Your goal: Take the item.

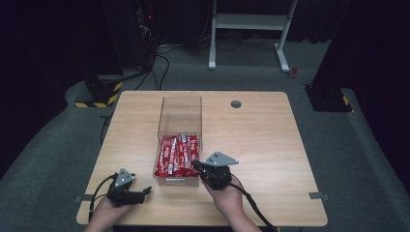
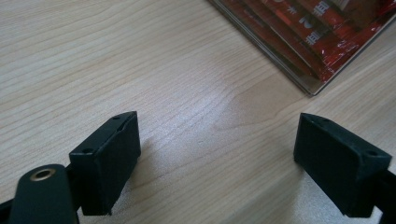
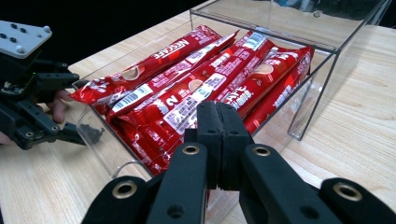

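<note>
A clear plastic box (image 1: 180,113) stands mid-table, its near half full of several red coffee-stick packets (image 1: 178,155). My right gripper (image 1: 197,165) rests at the box's near right corner, its jaws shut together. In the right gripper view the shut tips (image 3: 217,112) lie over the packets (image 3: 187,88) inside the box (image 3: 322,79); whether they pinch a packet I cannot tell. My left gripper (image 1: 144,192) sits low at the table's near left, open. In its own view the left gripper (image 2: 217,154) spans bare wood, with the box corner (image 2: 308,86) ahead to the right.
A round cable hole (image 1: 236,104) lies in the tabletop right of the box. Beyond the table a white metal stand (image 1: 249,21) and a yellow-and-black striped base (image 1: 99,94) sit on grey carpet. Bare wood (image 1: 270,145) stretches to the right.
</note>
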Tool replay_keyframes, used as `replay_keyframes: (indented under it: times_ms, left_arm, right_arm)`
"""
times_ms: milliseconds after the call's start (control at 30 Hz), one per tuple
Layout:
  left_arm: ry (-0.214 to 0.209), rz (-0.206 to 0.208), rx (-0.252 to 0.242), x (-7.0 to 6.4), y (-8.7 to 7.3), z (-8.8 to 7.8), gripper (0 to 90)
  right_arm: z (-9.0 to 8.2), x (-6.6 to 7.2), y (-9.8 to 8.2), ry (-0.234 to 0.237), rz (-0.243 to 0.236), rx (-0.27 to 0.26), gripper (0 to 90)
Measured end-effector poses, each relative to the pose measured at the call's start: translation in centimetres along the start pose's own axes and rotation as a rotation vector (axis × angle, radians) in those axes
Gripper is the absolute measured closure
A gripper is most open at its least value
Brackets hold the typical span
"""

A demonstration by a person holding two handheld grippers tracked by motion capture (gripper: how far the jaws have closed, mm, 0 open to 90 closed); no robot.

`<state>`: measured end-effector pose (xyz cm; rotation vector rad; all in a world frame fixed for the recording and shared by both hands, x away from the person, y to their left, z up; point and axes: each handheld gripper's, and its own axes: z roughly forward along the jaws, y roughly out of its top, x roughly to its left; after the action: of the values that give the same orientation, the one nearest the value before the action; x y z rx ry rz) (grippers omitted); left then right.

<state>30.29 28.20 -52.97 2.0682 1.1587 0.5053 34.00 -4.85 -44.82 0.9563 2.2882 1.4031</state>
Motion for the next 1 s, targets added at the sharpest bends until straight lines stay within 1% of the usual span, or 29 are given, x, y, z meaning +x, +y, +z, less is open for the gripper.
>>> replay_keyframes:
  times_ms: [200,733,1000]
  left_arm:
    - [-0.001,0.004,0.002,0.03,0.09,0.08,15.1]
    - [-0.004,0.006,0.001,0.03,0.18,0.18,15.1]
    - [-0.004,0.005,0.001,0.03,0.18,0.18,15.1]
  right_arm:
    - [-0.30,0.24,-0.12,0.001,-0.003,0.002,90.0]
    - [-0.60,0.18,-0.09,-0.001,-0.011,-0.006,90.0]
    - [-0.92,0.14,0.12,-0.009,-0.013,-0.021,90.0]
